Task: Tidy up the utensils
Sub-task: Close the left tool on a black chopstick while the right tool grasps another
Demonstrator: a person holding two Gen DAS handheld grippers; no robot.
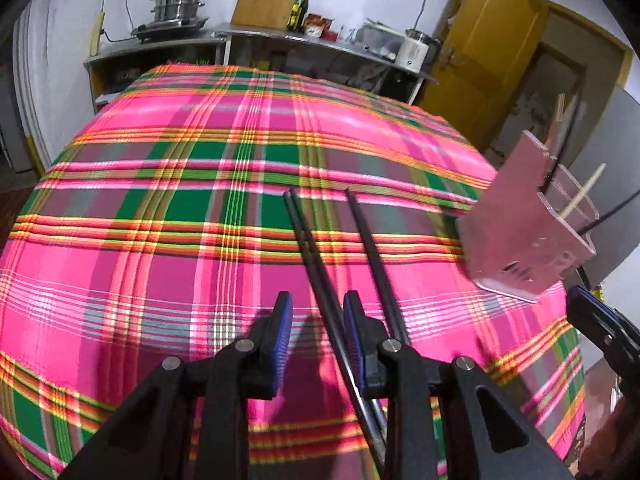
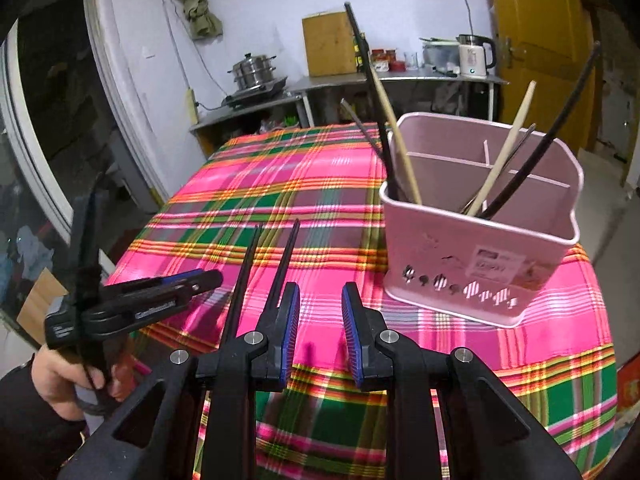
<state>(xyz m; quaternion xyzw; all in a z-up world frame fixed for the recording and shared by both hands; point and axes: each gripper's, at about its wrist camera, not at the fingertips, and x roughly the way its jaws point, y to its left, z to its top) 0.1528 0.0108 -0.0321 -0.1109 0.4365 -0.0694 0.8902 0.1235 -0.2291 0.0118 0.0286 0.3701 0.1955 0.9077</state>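
Left wrist view: two black chopsticks (image 1: 308, 240) are seen lying on the plaid-covered surface (image 1: 160, 200), one between the open left hand-held gripper (image 1: 318, 300), best centred before closing. The right hand-held gripper (image 2: 320, 292) is held open, empty, near the pink holder (image 2: 500, 248).

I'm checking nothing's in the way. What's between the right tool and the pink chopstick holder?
Just bare plaid tablecloth lies between the right tool and the pink chopstick holder. The right wrist view shows it.
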